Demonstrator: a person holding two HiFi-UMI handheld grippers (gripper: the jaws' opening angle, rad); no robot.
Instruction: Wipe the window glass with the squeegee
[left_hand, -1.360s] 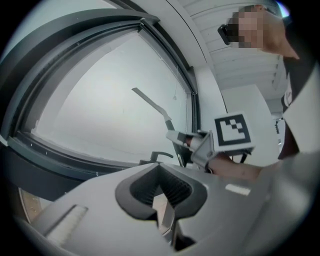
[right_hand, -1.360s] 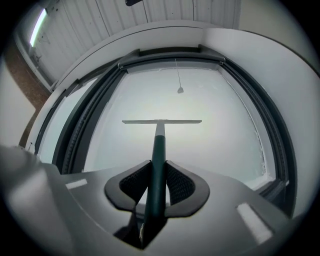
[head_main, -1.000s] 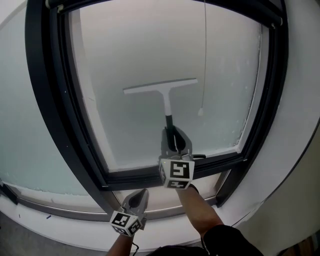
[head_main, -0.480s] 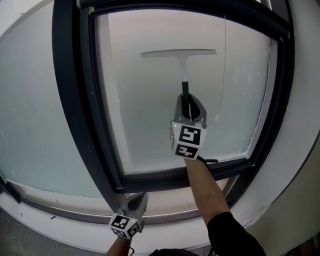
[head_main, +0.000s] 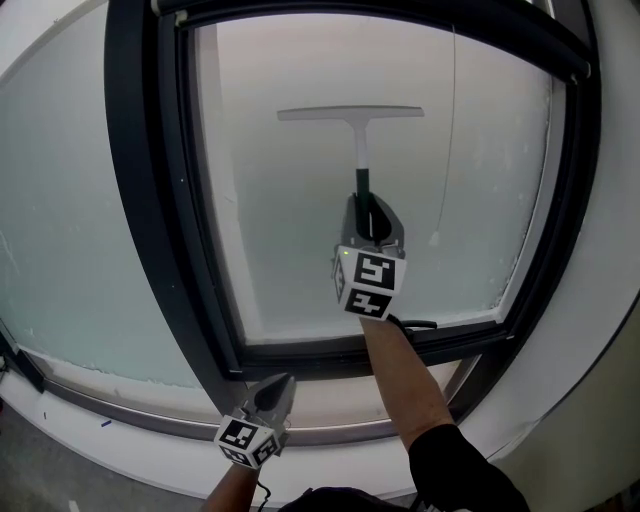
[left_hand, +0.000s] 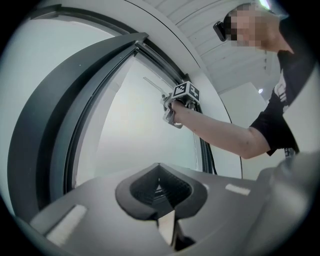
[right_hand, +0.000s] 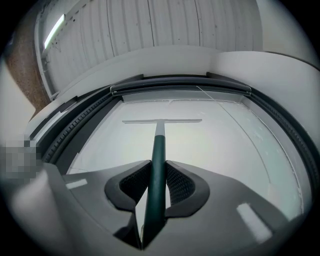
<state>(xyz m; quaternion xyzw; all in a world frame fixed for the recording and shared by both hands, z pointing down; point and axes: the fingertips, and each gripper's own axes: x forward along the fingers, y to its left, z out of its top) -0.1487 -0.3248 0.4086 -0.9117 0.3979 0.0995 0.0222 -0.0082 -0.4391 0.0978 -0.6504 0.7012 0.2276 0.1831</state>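
A white squeegee with a dark green handle lies against the frosted window glass, its blade level in the pane's upper half. My right gripper is shut on the green handle, arm stretched up. In the right gripper view the blade sits below the top of the frame. My left gripper hangs low by the sill, shut with nothing between its jaws. In the left gripper view my right gripper shows far off at the glass.
A dark window frame surrounds the pane, with a black handle on its lower rail. A thin blind cord hangs down the right side of the glass to a small weight. White wall lies to the right.
My right gripper rose with the squeegee from the pane's lower part to its upper half over the second, then held nearly still. The left gripper stayed by the sill.
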